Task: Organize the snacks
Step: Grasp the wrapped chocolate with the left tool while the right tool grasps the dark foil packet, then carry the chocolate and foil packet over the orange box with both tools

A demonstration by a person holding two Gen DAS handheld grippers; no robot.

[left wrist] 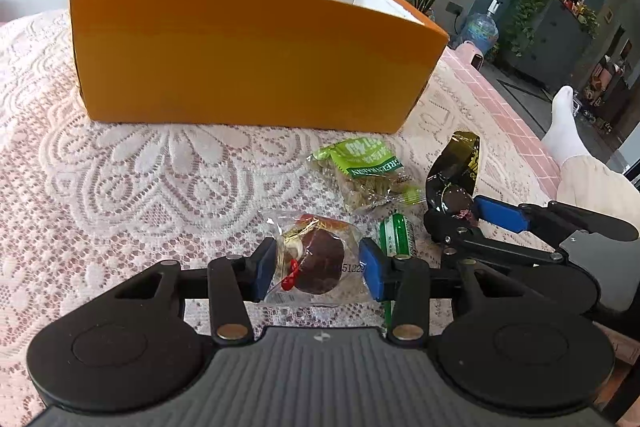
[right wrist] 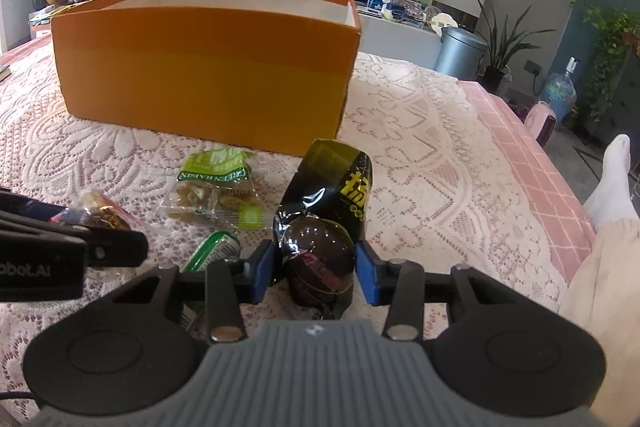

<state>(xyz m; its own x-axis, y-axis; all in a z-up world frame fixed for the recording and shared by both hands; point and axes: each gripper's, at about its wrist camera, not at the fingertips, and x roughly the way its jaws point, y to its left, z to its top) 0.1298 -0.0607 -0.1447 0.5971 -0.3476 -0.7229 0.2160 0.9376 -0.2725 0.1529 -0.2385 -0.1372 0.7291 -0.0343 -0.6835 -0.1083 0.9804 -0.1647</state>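
An open orange box [left wrist: 248,63] stands on the lace-covered table, also in the right wrist view [right wrist: 208,75]. My left gripper [left wrist: 318,265] is shut on a clear packet with a dark round snack [left wrist: 320,259]. My right gripper [right wrist: 316,267] is shut on a black packet with a dark round snack [right wrist: 320,223]; it shows in the left wrist view [left wrist: 454,195] at the right. A green raisin packet [left wrist: 368,171] lies between grippers and box, also in the right wrist view [right wrist: 218,187]. A small green packet [left wrist: 394,235] lies by the left gripper's right finger.
The lace tablecloth [left wrist: 120,167] covers a pink table whose right edge [right wrist: 532,167] runs near a person's leg in a white sock [right wrist: 612,179]. A bin, plants and a water bottle stand beyond the table.
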